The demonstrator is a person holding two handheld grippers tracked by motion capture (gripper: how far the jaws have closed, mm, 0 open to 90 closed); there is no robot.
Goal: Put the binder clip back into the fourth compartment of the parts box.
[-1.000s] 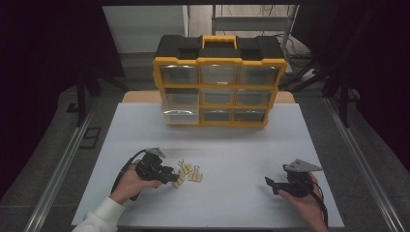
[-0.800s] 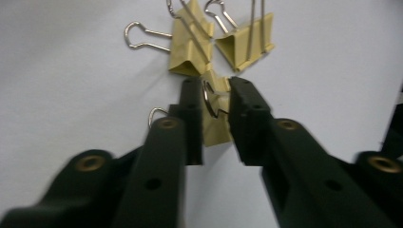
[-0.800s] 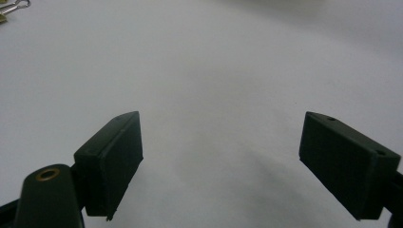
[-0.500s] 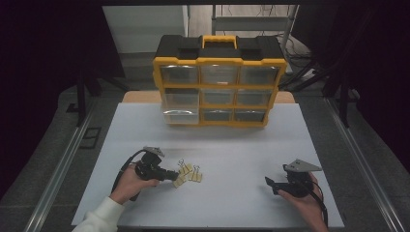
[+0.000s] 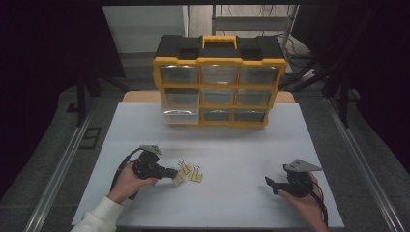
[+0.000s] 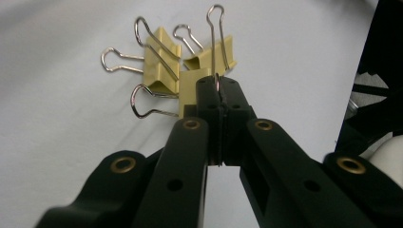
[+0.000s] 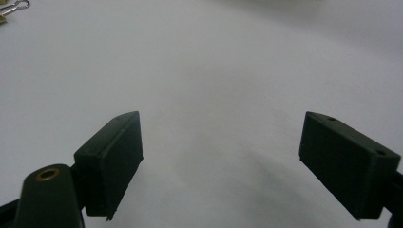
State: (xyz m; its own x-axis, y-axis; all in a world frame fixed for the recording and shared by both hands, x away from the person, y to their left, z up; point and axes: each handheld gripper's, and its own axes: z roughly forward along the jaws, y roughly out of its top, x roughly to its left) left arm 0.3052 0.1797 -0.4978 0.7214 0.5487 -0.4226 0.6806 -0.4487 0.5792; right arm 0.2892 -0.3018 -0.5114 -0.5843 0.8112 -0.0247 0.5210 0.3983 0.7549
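left gripper (image 6: 219,92), newly closed on binder clip (image 6: 215,57) handle

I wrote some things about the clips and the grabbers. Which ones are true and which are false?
1. The left gripper is pinched shut on a binder clip's wire handle. True.
2. The binder clips are blue. False: they are yellow.
3. The right gripper is open with nothing between its jaws. True.
4. The clips lie inside a drawer of the yellow organizer. False: they lie on the white table.
5. The right gripper is squeezing a clip. False: it holds nothing.
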